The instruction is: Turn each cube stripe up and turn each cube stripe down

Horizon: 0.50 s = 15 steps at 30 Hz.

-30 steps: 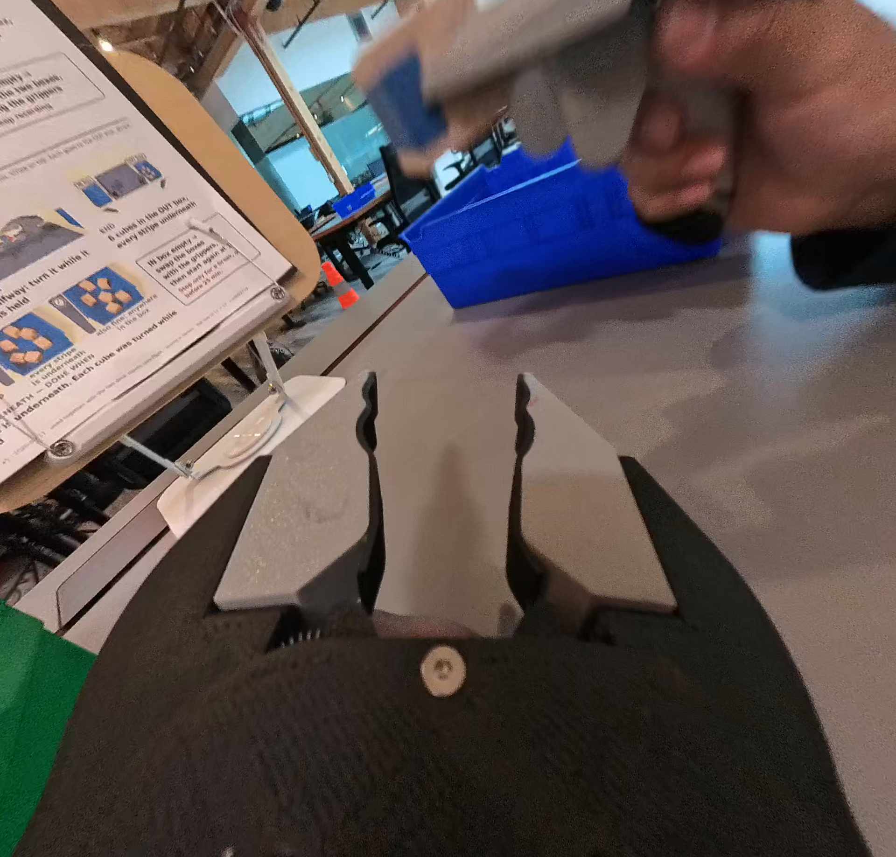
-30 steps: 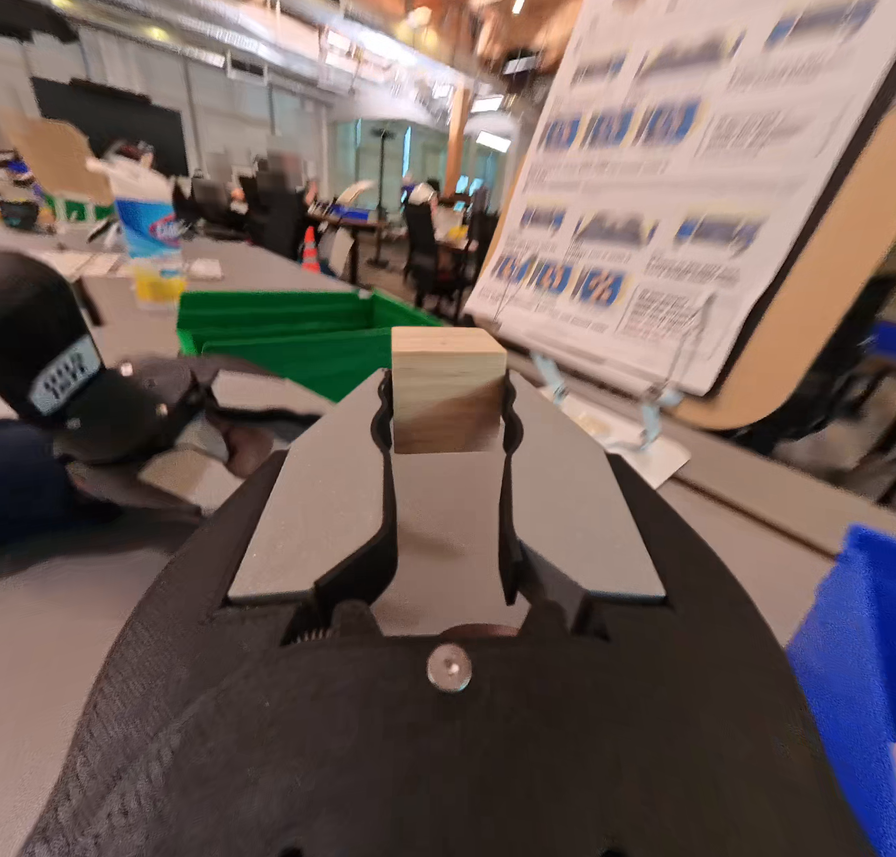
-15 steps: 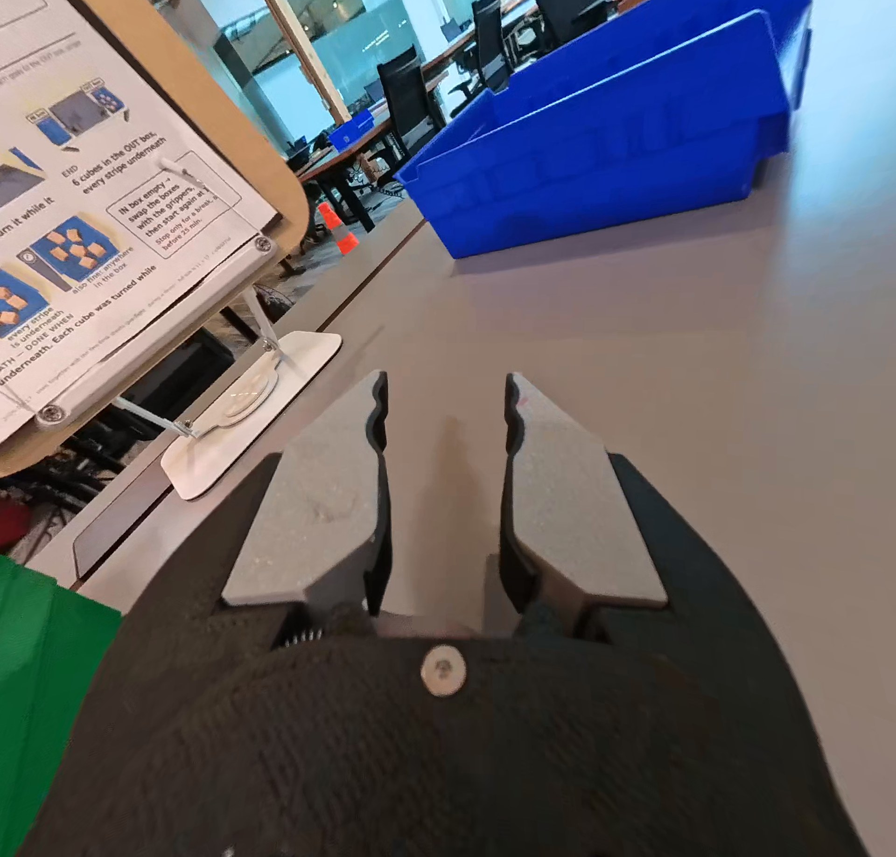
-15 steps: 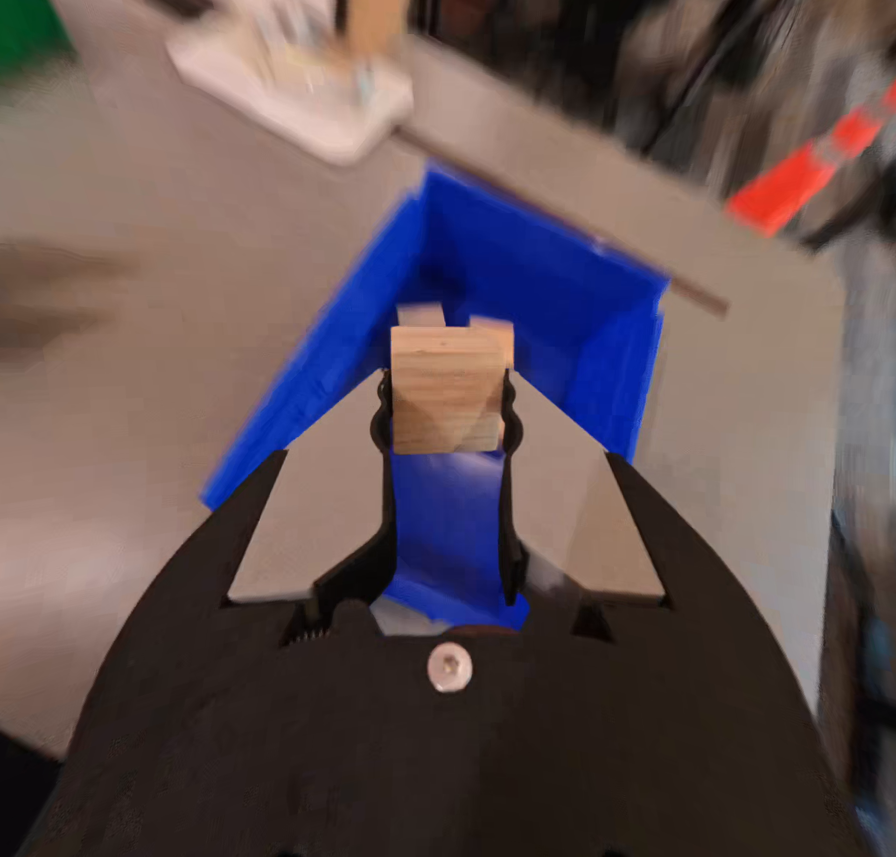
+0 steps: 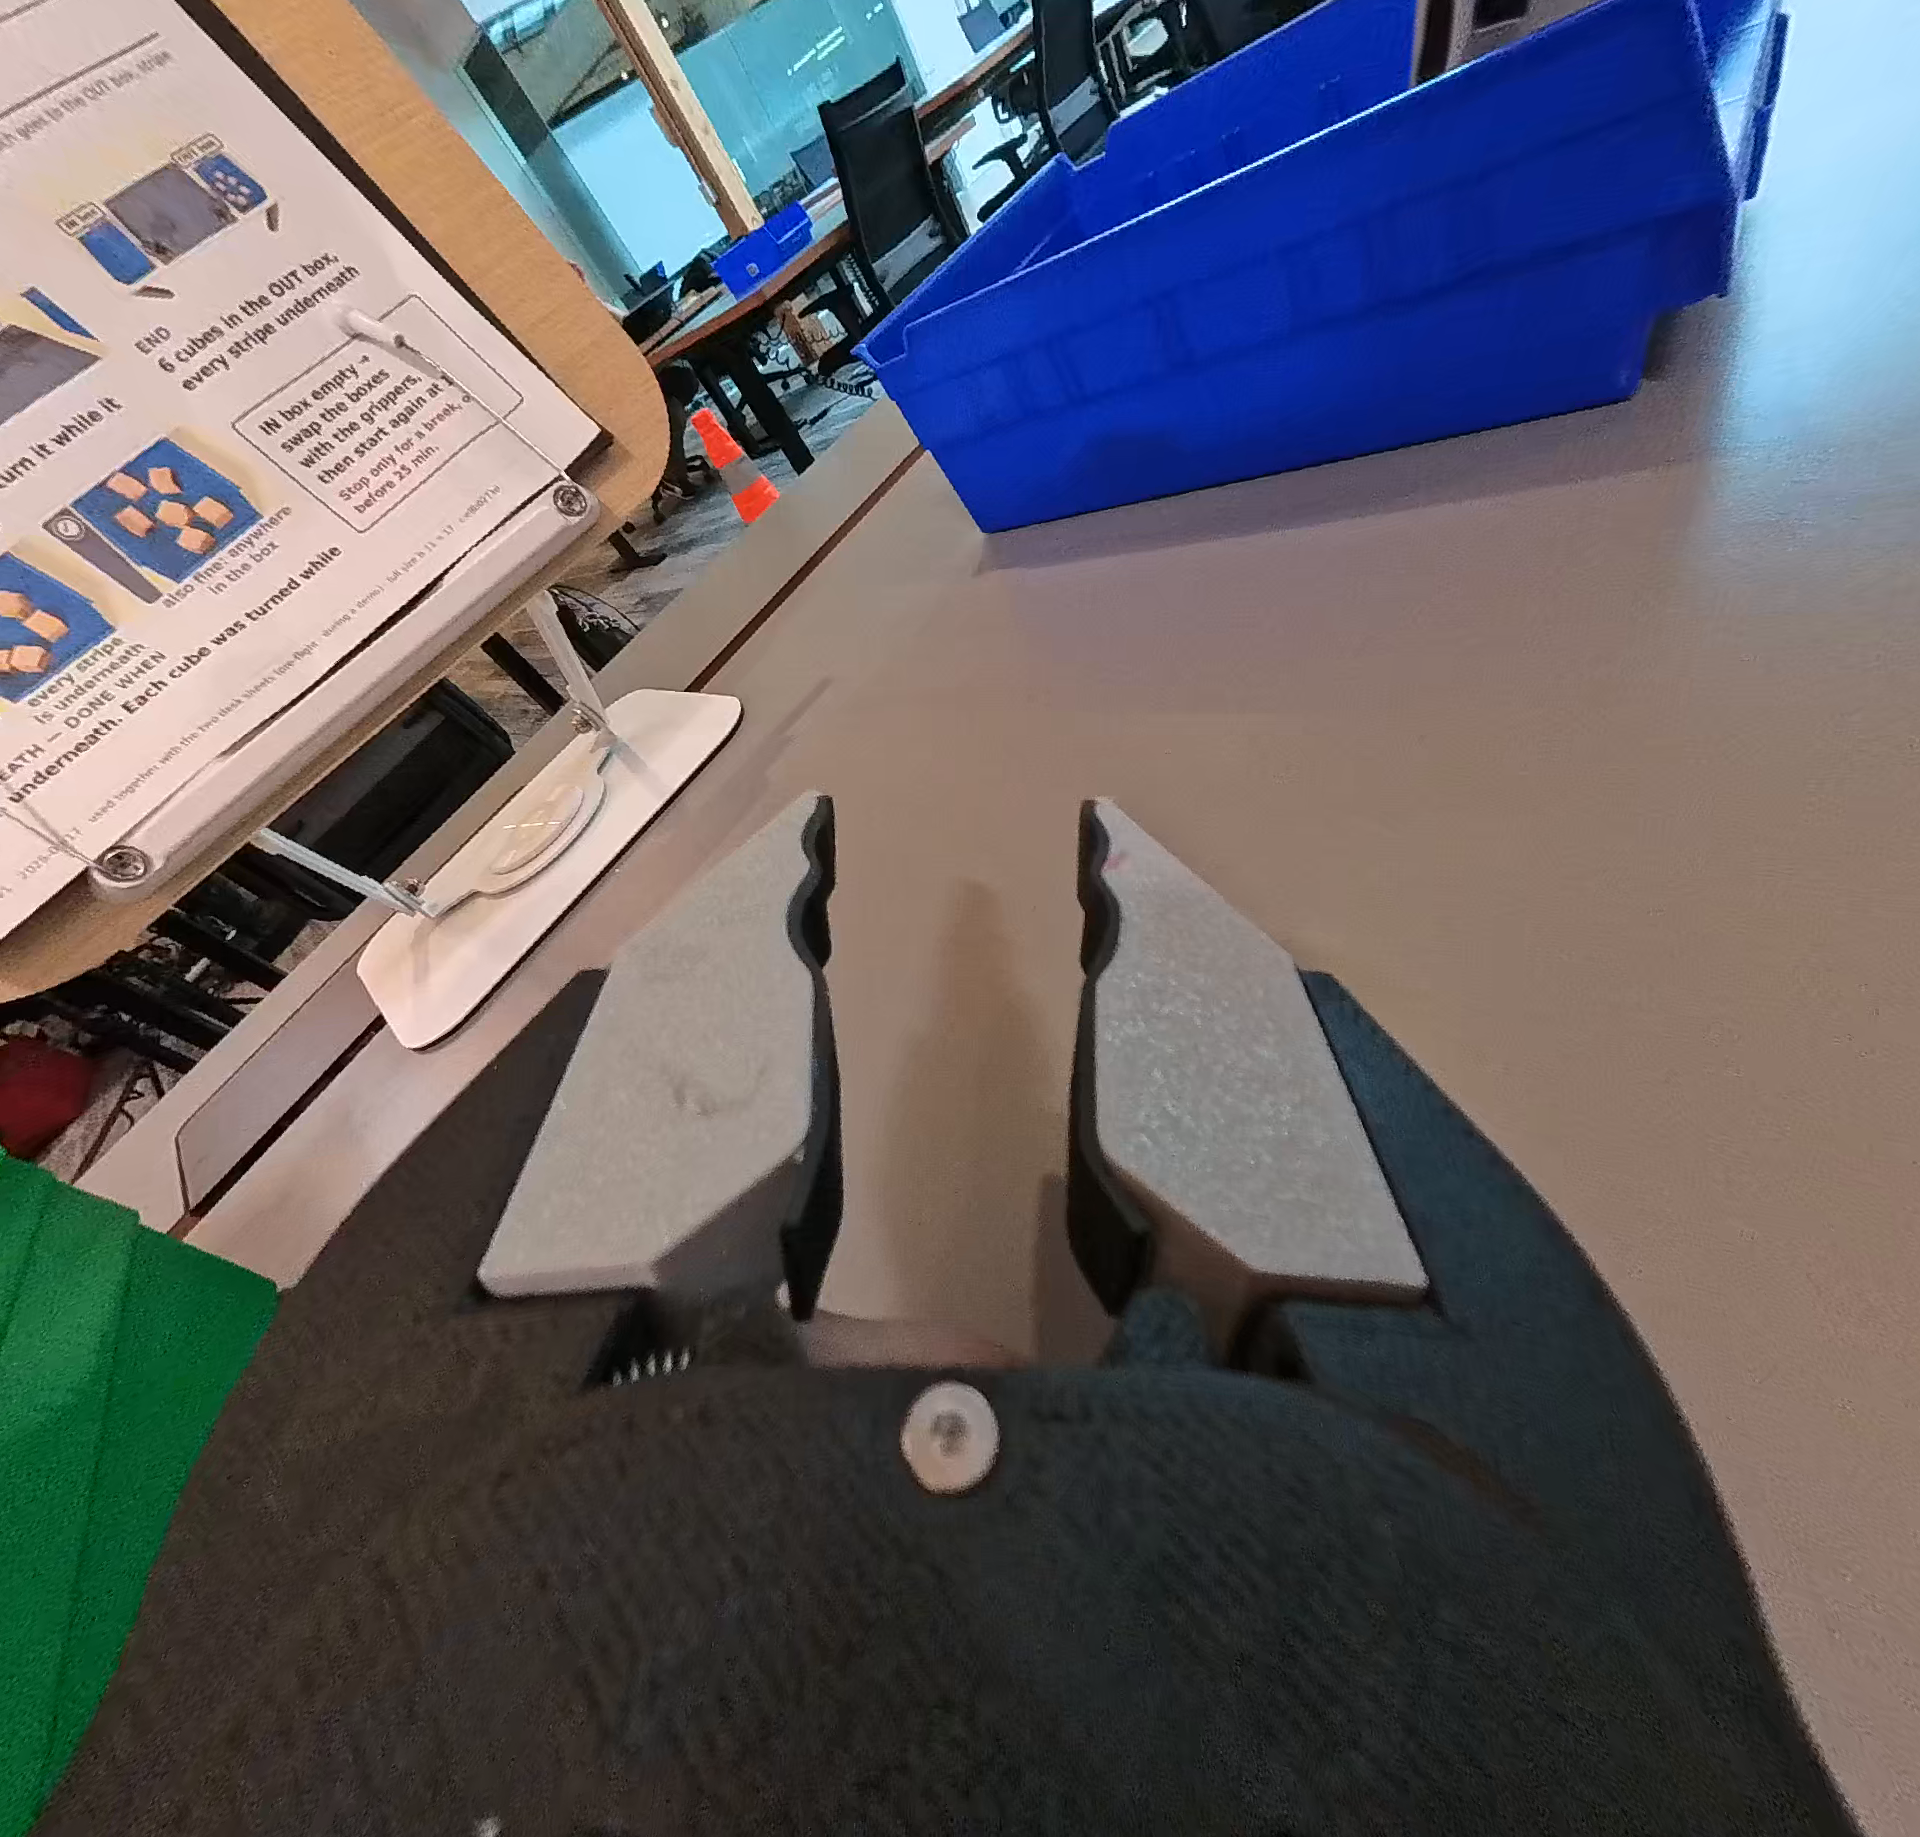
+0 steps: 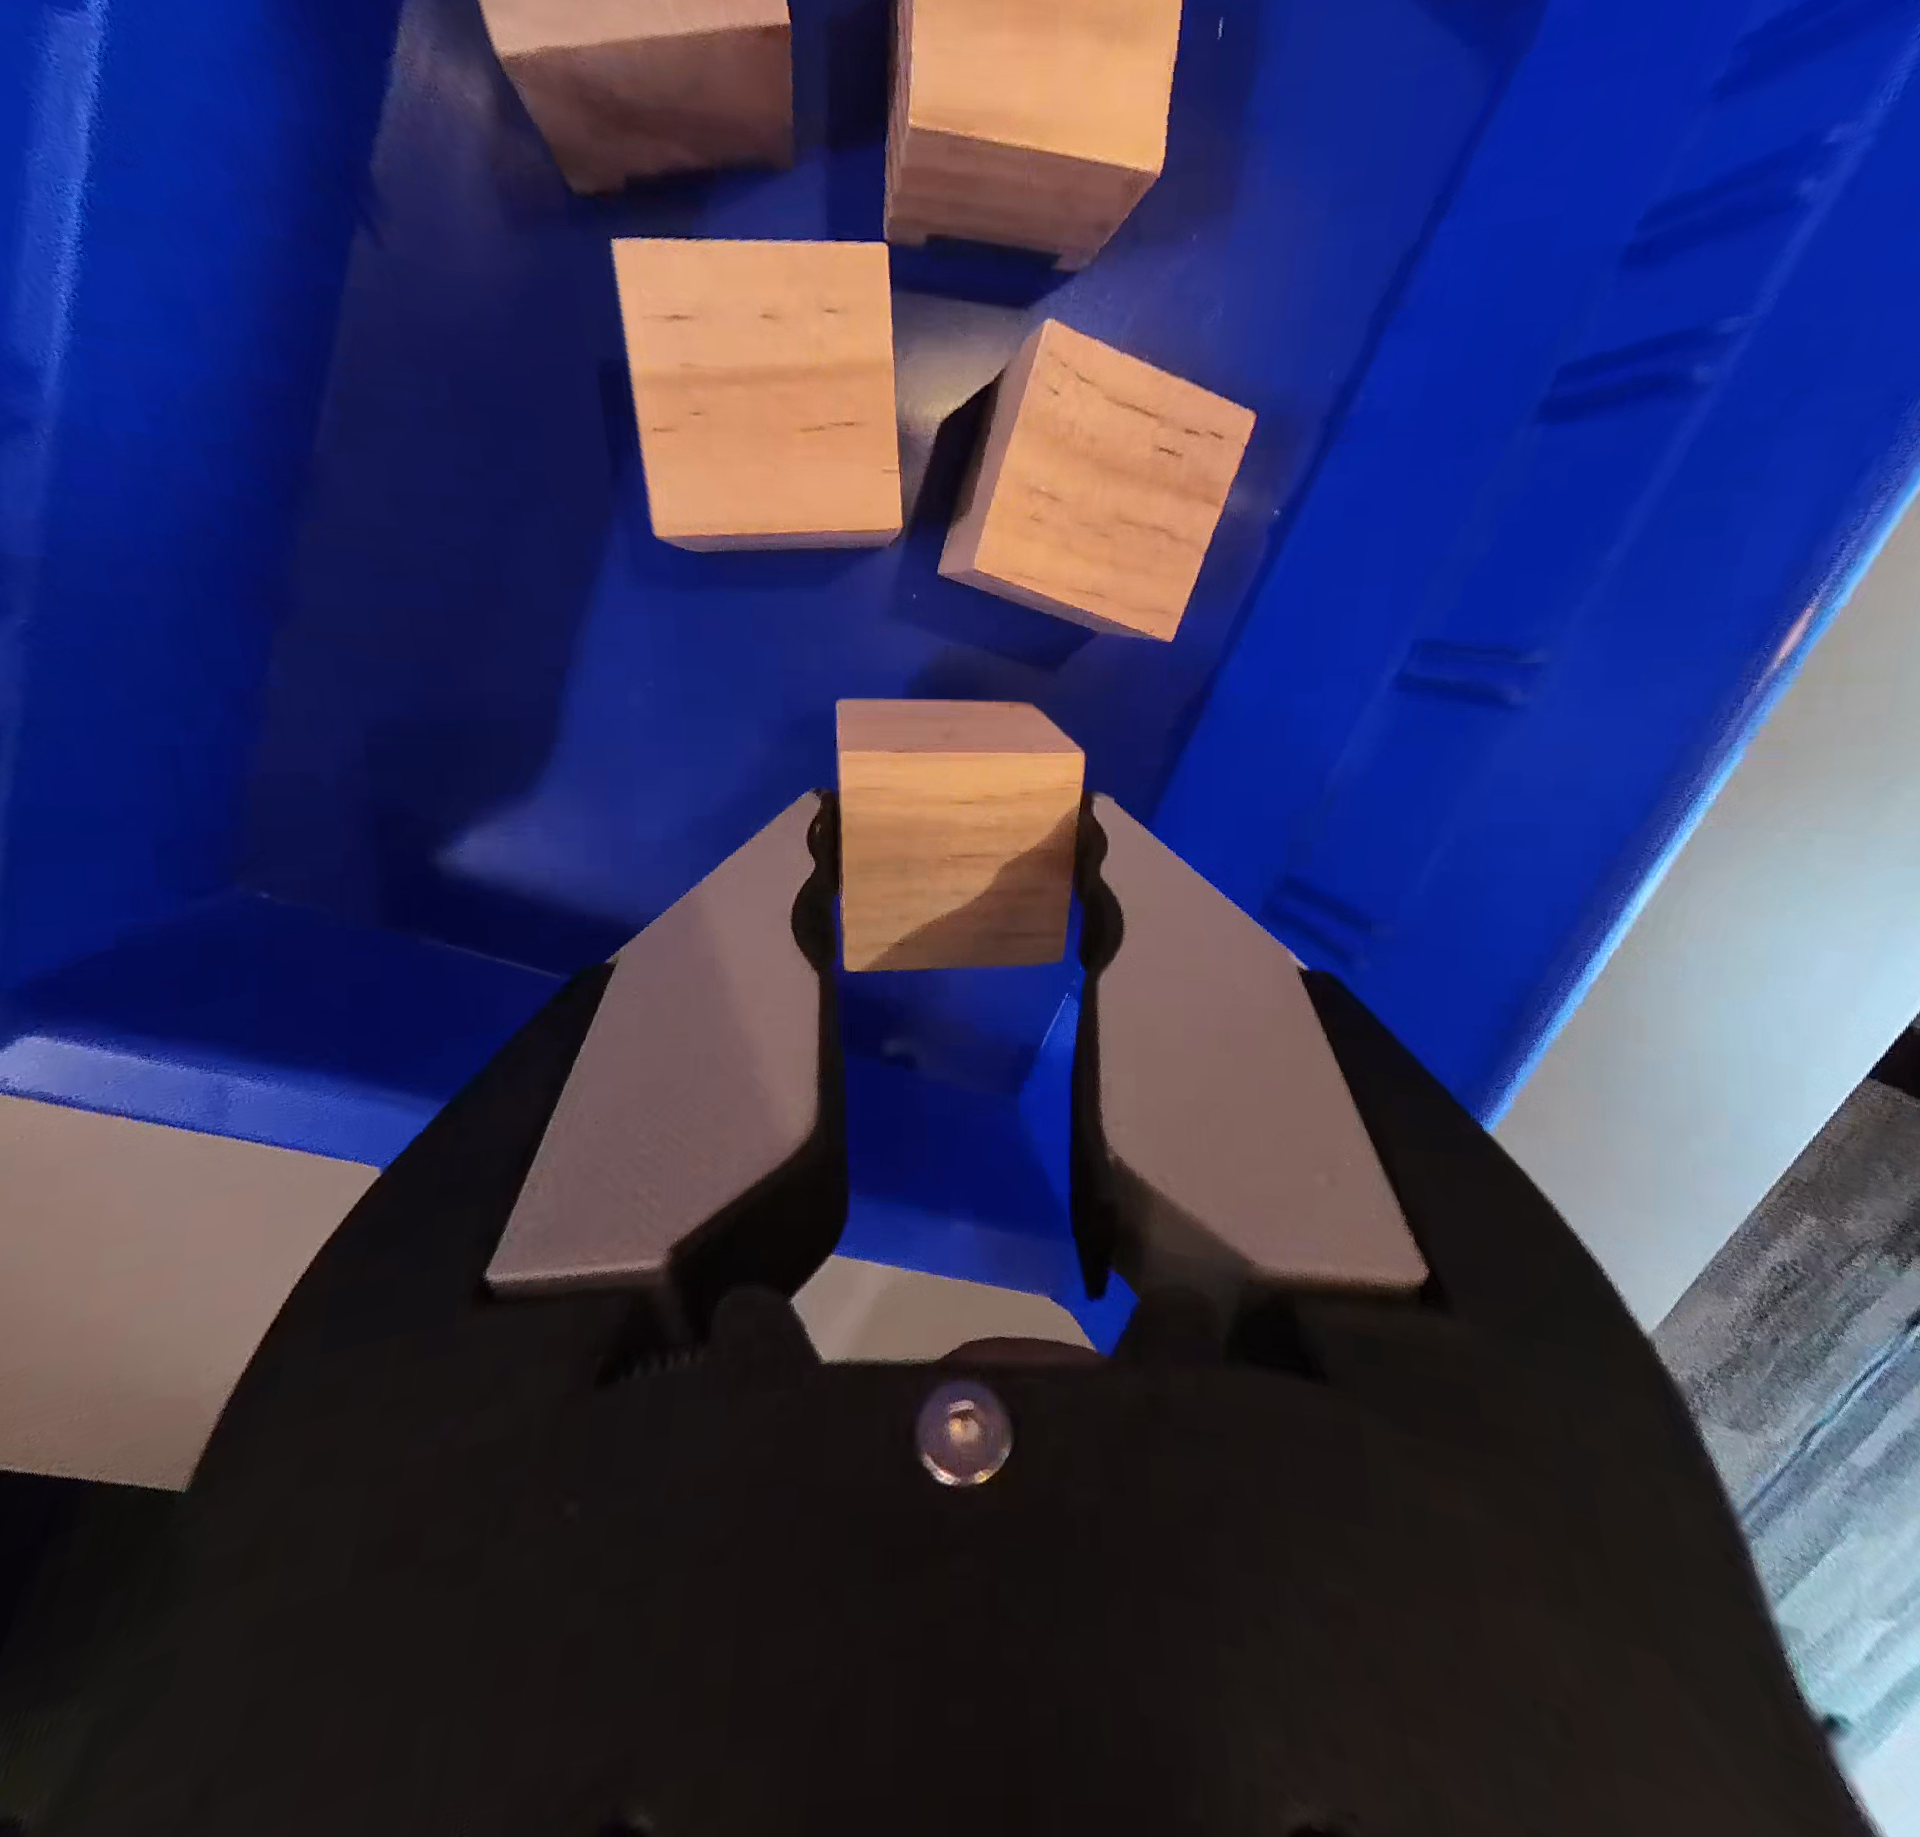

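Now a wooden cube [image 6: 956, 837] is clamped between the fingertips of the right gripper [image 6: 954, 857], pointed down into the blue bin [image 6: 1455, 499], where four more cubes [image 6: 764, 395] are seen lying. The left gripper [image 5: 954, 873] is held parted and empty, low over the grey table [image 5: 1455, 800].

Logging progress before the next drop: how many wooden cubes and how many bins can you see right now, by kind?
Loose wooden cubes in the blue bin: 4
Held cube in the right gripper: 1
Blue bins: 1
Green bins: 1
Total: 7
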{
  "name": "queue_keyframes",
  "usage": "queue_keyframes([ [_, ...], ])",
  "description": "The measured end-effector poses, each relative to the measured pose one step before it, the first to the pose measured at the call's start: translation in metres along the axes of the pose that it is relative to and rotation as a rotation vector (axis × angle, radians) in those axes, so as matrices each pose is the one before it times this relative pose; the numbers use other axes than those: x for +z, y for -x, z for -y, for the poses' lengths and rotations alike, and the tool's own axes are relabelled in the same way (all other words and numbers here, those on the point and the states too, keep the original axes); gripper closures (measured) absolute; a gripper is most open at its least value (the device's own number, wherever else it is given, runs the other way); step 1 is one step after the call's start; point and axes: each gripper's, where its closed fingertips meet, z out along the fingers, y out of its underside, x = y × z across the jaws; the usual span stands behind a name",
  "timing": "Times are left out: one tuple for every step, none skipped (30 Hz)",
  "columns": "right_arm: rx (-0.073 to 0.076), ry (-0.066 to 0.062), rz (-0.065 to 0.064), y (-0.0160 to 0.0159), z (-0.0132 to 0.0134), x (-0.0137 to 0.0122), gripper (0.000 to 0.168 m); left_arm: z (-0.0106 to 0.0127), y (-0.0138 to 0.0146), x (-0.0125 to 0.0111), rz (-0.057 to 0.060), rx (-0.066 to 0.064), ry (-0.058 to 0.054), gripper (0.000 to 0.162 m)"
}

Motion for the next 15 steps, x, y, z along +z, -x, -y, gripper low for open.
queue_keyframes([
  [0.0000,0.0037,0.0003,0.00005,-0.00070,0.00116,0.123,-0.00014,-0.00014,0.00013,-0.0013,0.0003,0.0012,0.117],
  [-0.0012,-0.0049,0.0016,0.00052,0.00027,0.00017,0.122,-0.00014,-0.00044,0.00016,-0.0010,0.0024,0.0015,0.117],
  [0.0001,-0.0066,0.0035,0.00077,0.00052,-0.00053,0.121,-0.00016,-0.00069,0.00022,-0.0017,0.0043,0.0012,0.117],
  [0.0026,-0.0077,0.0033,0.00088,0.00089,-0.00123,0.119,0.00002,-0.00068,0.00006,-0.0013,0.0049,0.0008,0.117],
  [0.0016,-0.0077,0.0017,0.00094,0.00122,-0.00205,0.119,-0.00008,-0.00063,0.00020,-0.0010,0.0048,0.0009,0.117],
  [0.0001,-0.0098,-0.0052,0.00043,0.00180,-0.00382,0.118,-0.00008,-0.00057,0.00013,-0.0013,0.0039,0.0011,0.117],
  [-0.0009,-0.0233,-0.0113,0.00058,0.00441,-0.00640,0.118,-0.00012,-0.00029,0.00016,-0.0006,0.0021,0.0009,0.117],
  [-0.0016,-0.0413,-0.0069,0.00254,0.00758,-0.00909,0.118,-0.00015,-0.00018,0.00006,-0.0008,0.0002,0.0007,0.117],
  [-0.0018,-0.0553,0.0050,0.00589,0.01060,-0.01144,0.119,-0.00009,-0.00007,0.00001,-0.0013,-0.0015,0.0007,0.117],
  [-0.0027,-0.0671,0.0167,0.00923,0.01371,-0.01305,0.119,-0.00010,0.00012,0.00007,-0.0008,-0.0028,0.0009,0.117],
  [-0.0044,-0.0784,0.0288,0.01322,0.01683,-0.01346,0.119,-0.00022,0.00014,0.00019,-0.0012,-0.0037,0.0015,0.117],
  [-0.0064,-0.0883,0.0445,0.01802,0.01959,-0.01251,0.118,-0.00024,0.00053,0.00011,0.0005,-0.0039,0.0017,0.117],
  [-0.0093,-0.0926,0.0571,0.02251,0.02130,-0.00979,0.117,-0.00023,0.00109,0.00011,0.0049,-0.0046,0.0017,0.117],
  [-0.0150,-0.0815,0.0597,0.02484,0.02020,-0.00469,0.117,-0.00038,0.00162,0.00021,0.0079,-0.0065,0.0020,0.117],
  [-0.0245,-0.0500,0.0565,0.02496,0.01517,0.00126,0.117,-0.00036,0.00167,0.00021,0.0063,-0.0079,0.0022,0.117],
])
